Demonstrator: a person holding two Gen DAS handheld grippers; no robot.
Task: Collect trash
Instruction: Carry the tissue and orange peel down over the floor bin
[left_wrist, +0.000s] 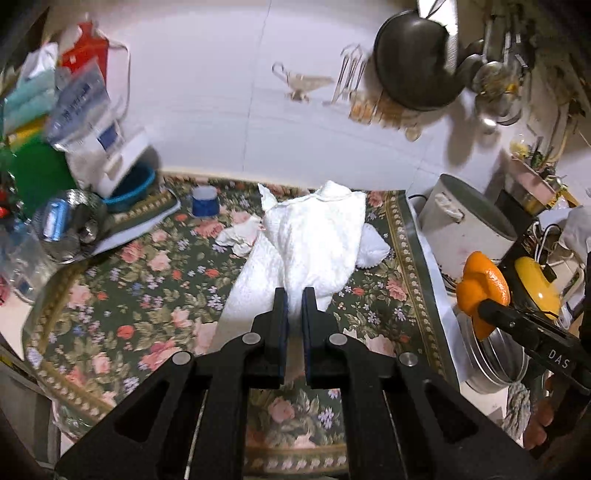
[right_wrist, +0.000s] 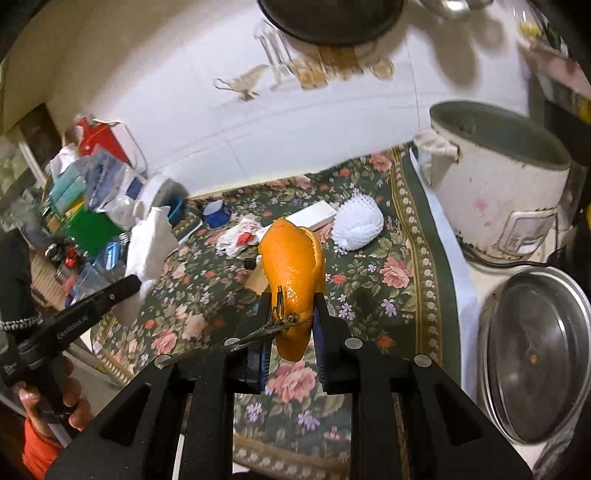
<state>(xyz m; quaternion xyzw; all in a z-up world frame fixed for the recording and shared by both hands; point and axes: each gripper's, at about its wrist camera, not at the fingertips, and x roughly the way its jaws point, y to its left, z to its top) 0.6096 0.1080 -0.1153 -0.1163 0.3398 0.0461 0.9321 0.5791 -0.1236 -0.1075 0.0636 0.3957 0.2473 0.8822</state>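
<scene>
1. Pinching a white paper towel (left_wrist: 314, 236), the left claw (left_wrist: 294, 295) has its jaws pressed nearly together on the towel's lower end, and the towel hangs raised above the counter (left_wrist: 110, 295) with its flowered cloth.
2. Over on the right, the right claw (right_wrist: 291, 314) grips an orange peel (right_wrist: 291, 266) between its jaws, with a thin dry stem (right_wrist: 258, 332) sticking out to the left of the peel.
3. The peel is held up in the air over the flowered cloth, clear of the counter.
4. A crumpled wrapper (right_wrist: 240, 232) with red marks lies on the cloth just behind the peel, and a white foam fruit net (right_wrist: 358, 221) lies to its right.
5. A small blue cup (left_wrist: 204, 201) stands near the wall behind the wrapper.
6. A white rice cooker (right_wrist: 506, 188) sits at the right edge of the counter, with a metal pot lid (right_wrist: 535, 354) in front of it.
7. Bags and boxes (left_wrist: 74, 110) are piled at the left end.
</scene>
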